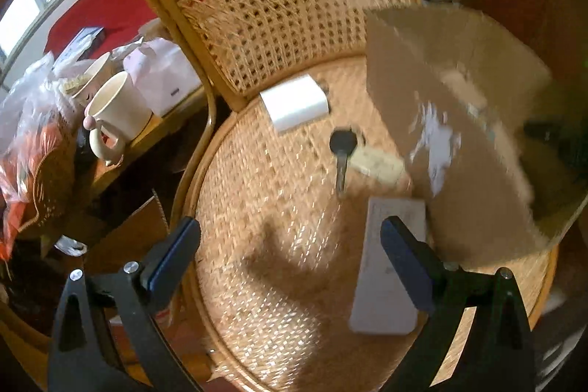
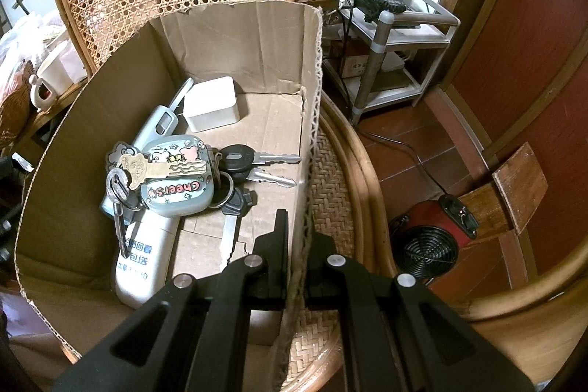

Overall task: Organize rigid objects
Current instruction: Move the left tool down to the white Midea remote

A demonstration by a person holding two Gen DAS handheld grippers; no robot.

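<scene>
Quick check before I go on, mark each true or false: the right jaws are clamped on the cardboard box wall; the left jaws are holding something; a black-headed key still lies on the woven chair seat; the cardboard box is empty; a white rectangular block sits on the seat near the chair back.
1. The right gripper is clamped on the brown cardboard box wall. True.
2. The left gripper holds something. False: its jaws stand wide open and empty.
3. A black-headed key lies on the woven rattan chair seat. True.
4. The box is empty. False: it holds keys, a teal cartoon tin and more.
5. A white rectangular block sits near the chair back. True.
</scene>
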